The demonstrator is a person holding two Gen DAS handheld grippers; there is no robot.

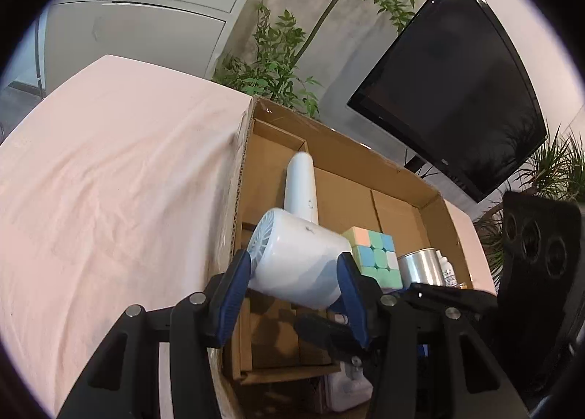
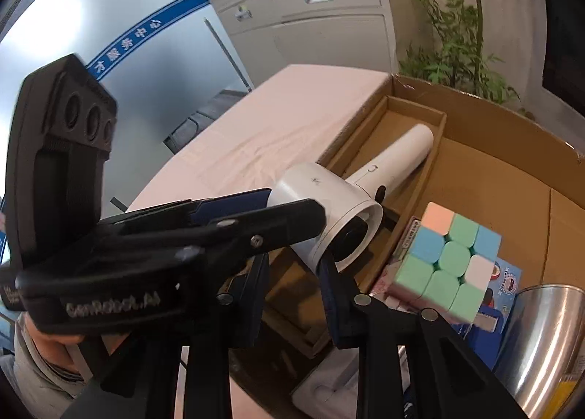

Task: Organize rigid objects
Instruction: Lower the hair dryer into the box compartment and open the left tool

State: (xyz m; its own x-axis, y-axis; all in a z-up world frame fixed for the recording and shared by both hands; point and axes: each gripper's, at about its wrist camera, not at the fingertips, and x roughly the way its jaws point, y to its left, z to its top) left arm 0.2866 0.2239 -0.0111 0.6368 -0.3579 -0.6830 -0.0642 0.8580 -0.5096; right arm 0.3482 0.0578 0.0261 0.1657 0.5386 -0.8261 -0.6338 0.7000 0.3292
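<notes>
My left gripper (image 1: 294, 269) is shut on the barrel of a white hair dryer (image 1: 299, 258), its blue pads on both sides. The dryer's handle points into a narrow compartment of the open cardboard box (image 1: 365, 163). In the right wrist view the dryer (image 2: 340, 214) is held above the box (image 2: 493, 119), with the left gripper (image 2: 270, 221) clamped on it. My right gripper (image 2: 292, 269) is open and empty, just below the dryer's nozzle. A pastel puzzle cube (image 1: 374, 249) (image 2: 448, 261) sits in the box.
A shiny metal can (image 1: 420, 267) (image 2: 544, 338) and a small white bottle (image 1: 448, 272) stand in the box beside the cube. A pink cloth (image 1: 109, 181) covers the table left of the box. Plants, a cabinet and a black screen (image 1: 457, 82) stand behind.
</notes>
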